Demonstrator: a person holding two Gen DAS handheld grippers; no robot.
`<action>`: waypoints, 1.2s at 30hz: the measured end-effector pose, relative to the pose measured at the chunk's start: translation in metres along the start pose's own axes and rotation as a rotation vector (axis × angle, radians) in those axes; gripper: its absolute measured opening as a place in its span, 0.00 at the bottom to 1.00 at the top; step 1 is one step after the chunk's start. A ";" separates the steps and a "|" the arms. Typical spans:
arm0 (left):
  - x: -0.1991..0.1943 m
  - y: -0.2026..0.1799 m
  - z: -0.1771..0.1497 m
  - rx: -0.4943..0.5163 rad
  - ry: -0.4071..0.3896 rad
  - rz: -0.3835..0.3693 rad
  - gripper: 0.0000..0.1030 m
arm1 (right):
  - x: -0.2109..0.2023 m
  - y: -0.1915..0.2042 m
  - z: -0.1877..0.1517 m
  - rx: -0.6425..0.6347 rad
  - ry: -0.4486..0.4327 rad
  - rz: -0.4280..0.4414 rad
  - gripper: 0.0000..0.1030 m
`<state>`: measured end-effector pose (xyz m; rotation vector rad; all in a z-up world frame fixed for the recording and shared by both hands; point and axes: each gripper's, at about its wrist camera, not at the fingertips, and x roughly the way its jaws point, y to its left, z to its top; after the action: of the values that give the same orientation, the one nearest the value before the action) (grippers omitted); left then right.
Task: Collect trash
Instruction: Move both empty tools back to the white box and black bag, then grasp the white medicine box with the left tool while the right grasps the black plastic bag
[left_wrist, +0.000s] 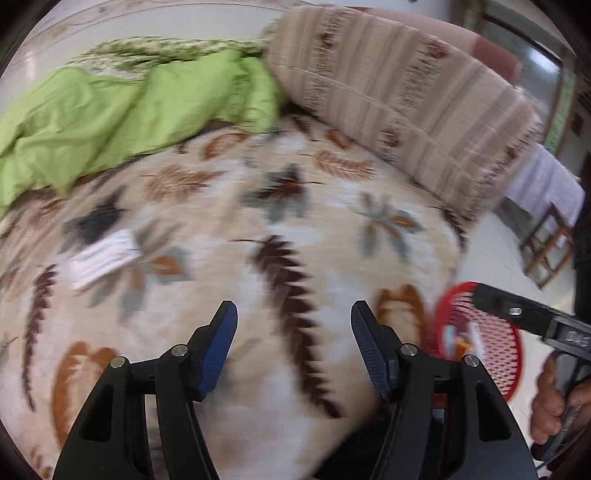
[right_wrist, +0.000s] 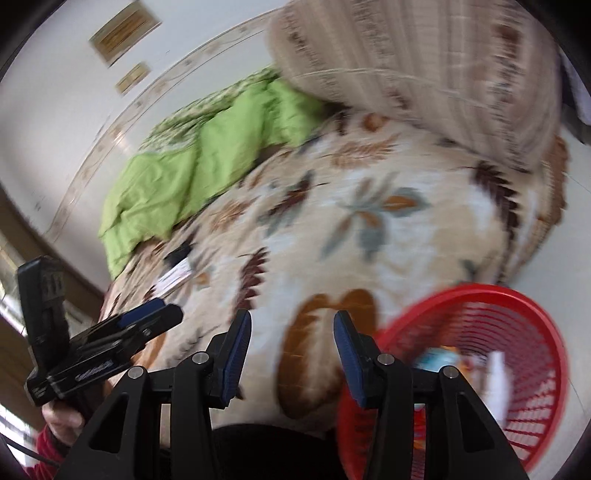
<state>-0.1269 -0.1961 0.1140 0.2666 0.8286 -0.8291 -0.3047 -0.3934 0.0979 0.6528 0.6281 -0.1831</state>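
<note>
Both claws, the left gripper (left_wrist: 293, 325) and right gripper (right_wrist: 291, 332), stood partly open and empty. Ahead-left of the left one lay a white wrapper (left_wrist: 101, 258); beside the right, the red basket (right_wrist: 517, 369). Best approach, I judged: straddle it flat, pinch low.

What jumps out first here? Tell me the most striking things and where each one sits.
The bright green bedding bunched at the far side of the bed stands out most against the leaf-patterned blanket. Next comes the red mesh basket on the floor at the bed's near corner, with scraps already inside. A white slip of paper lies on the blanket, ahead and left of the left hand-held gripper, whose jaws are open and empty.
</note>
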 end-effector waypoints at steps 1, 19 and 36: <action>-0.001 0.022 0.001 -0.015 -0.007 0.038 0.62 | 0.008 0.010 0.002 -0.017 0.008 0.013 0.50; 0.113 0.261 0.065 -0.227 0.138 0.147 0.67 | 0.152 0.110 0.041 -0.150 0.177 0.078 0.52; 0.125 0.184 0.023 -0.021 0.195 0.229 0.59 | 0.170 0.116 0.045 -0.164 0.200 0.067 0.52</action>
<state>0.0708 -0.1541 0.0186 0.4204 0.9682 -0.5853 -0.1064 -0.3242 0.0832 0.5361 0.8031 -0.0032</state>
